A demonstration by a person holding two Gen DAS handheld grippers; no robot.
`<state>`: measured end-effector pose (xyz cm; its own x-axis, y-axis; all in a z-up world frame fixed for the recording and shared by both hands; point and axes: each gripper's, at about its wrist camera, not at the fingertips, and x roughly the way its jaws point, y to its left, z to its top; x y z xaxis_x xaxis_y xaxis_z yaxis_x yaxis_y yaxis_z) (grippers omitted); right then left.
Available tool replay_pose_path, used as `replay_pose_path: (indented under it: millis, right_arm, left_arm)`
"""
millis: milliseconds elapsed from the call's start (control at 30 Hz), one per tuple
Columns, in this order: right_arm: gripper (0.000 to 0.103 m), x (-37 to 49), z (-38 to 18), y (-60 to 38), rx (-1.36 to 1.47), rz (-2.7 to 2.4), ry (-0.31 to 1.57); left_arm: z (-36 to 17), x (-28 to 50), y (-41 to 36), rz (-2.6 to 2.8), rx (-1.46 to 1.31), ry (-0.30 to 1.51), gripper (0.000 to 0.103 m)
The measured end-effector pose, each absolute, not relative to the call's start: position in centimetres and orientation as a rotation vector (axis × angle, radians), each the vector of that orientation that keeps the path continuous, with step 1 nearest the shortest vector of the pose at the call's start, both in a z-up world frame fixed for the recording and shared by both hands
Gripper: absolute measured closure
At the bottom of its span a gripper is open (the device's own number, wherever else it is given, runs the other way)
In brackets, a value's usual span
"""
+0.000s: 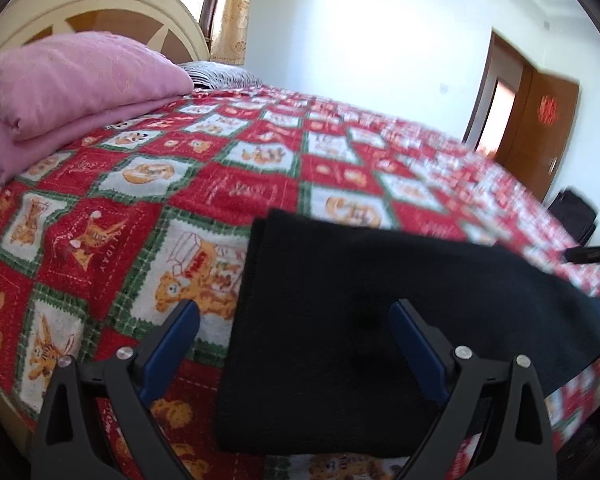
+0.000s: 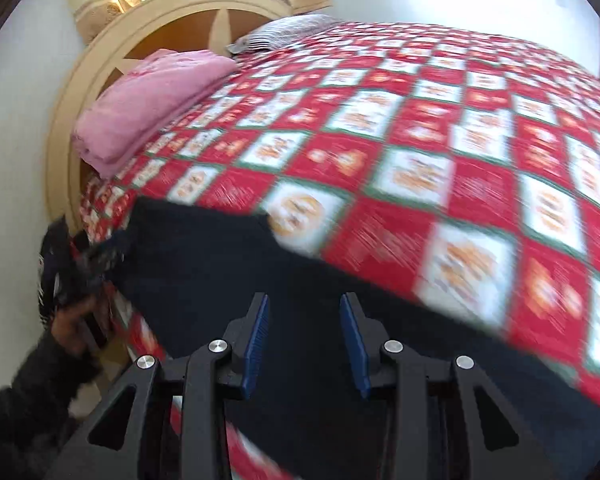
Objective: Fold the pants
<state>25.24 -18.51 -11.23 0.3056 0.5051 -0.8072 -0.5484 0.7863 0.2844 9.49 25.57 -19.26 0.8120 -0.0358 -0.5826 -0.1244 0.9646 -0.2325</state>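
Note:
Black pants (image 1: 340,300) lie flat along the near edge of a bed with a red, white and green patchwork cover (image 1: 220,184). My left gripper (image 1: 294,308) is open, its blue-padded fingers held just above the pants' left end. In the right wrist view the pants (image 2: 220,264) stretch across the bed's near edge, and my right gripper (image 2: 304,300) is open above them, holding nothing. The left gripper (image 2: 80,268) shows blurred at the pants' far left end in that view. The right wrist view is motion-blurred.
A folded pink blanket (image 1: 72,80) and a striped pillow (image 1: 220,74) lie by the cream headboard (image 1: 100,8). A wooden door (image 1: 540,128) stands open at the right. The bed cover (image 2: 420,140) stretches beyond the pants.

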Motion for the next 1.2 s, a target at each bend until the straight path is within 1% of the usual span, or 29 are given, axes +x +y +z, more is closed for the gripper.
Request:
replay_pose_path:
  millis: [167, 200, 233, 300, 333, 400, 433, 467, 533, 633, 800, 900, 933, 967, 1000, 1033, 1067, 1100, 1133, 1167, 1200]
  right_arm:
    - [0.064, 29.3, -13.4, -14.1, 0.017, 0.733, 1.087]
    - [0.064, 30.2, -14.0, -13.4, 0.038, 0.732, 1.104]
    - [0.064, 30.6, -14.4, -13.1, 0.053, 0.731, 1.117]
    - [0.064, 31.4, -15.4, -12.7, 0.097, 0.739, 1.163]
    - [0.064, 31.5, -15.7, -12.8, 0.11, 0.744, 1.18]
    - [0.064, 31.9, -16.9, -12.4, 0.14, 0.774, 1.235]
    - [0.071, 31.8, -17.2, -12.2, 0.151, 0.783, 1.246]
    - [0.096, 31.7, -17.3, -12.1, 0.158, 0.797, 1.239]
    - [0.097, 31.4, -17.2, -12.0, 0.181, 0.812, 1.233]
    - [0.098, 30.9, -15.9, -12.1, 0.158, 0.803, 1.172]
    - [0.098, 31.2, -16.9, -11.9, 0.105, 0.74, 1.182]
    - [0.096, 30.7, -16.9, -12.0, 0.089, 0.758, 1.161]
    - [0.093, 30.6, -16.8, -12.1, 0.092, 0.767, 1.16]
    - [0.086, 30.3, -16.5, -12.4, 0.096, 0.77, 1.152]
    - [0.082, 29.8, -15.9, -12.8, 0.085, 0.763, 1.123]
    - [0.074, 29.1, -15.3, -13.2, 0.065, 0.752, 1.084]
    - [0.071, 28.6, -15.0, -13.4, 0.056, 0.752, 1.06]
    - [0.071, 27.9, -14.5, -13.9, 0.048, 0.769, 1.034]
    - [0.071, 27.3, -14.2, -14.4, 0.061, 0.773, 1.014]
    - [0.07, 26.7, -14.0, -15.0, 0.083, 0.776, 0.995]
    - [0.07, 26.3, -13.8, -15.3, 0.099, 0.778, 0.985]
  left_arm:
    - [-19.3, 9.6, 26.7, 0.054, -0.308, 0.627, 0.009]
    - [-19.5, 9.7, 26.7, 0.05, -0.317, 0.63, 0.012]
    - [-19.6, 9.7, 26.7, 0.043, -0.321, 0.631, 0.016]
    - [-19.6, 9.9, 26.2, 0.03, -0.304, 0.63, 0.02]
    - [-19.6, 9.9, 26.0, 0.019, -0.298, 0.628, 0.026]
    - [-19.5, 10.2, 25.5, -0.006, -0.286, 0.635, 0.035]
    - [-19.6, 10.4, 25.2, 0.003, -0.265, 0.642, 0.035]
    - [-19.6, 10.3, 25.1, 0.007, -0.254, 0.642, 0.035]
    - [-19.5, 10.2, 25.3, 0.001, -0.271, 0.638, 0.035]
    - [-19.2, 10.0, 26.0, 0.008, -0.305, 0.625, 0.035]
    - [-19.5, 10.6, 25.8, 0.007, -0.277, 0.64, 0.035]
    - [-19.8, 10.9, 25.8, -0.005, -0.257, 0.65, 0.035]
    - [-19.7, 10.8, 25.8, -0.01, -0.258, 0.656, 0.035]
    - [-19.6, 10.8, 25.8, -0.016, -0.262, 0.66, 0.036]
    - [-19.6, 10.7, 25.8, -0.022, -0.264, 0.661, 0.042]
    - [-19.5, 10.7, 25.8, -0.022, -0.26, 0.662, 0.043]
    - [-19.5, 10.7, 25.7, -0.021, -0.256, 0.662, 0.045]
    - [-19.5, 10.7, 25.7, -0.019, -0.254, 0.661, 0.048]
    - [-19.4, 10.6, 25.6, -0.016, -0.254, 0.657, 0.057]
    - [-19.3, 10.6, 25.6, -0.021, -0.261, 0.656, 0.061]
    - [-19.2, 10.5, 25.5, -0.03, -0.271, 0.657, 0.071]
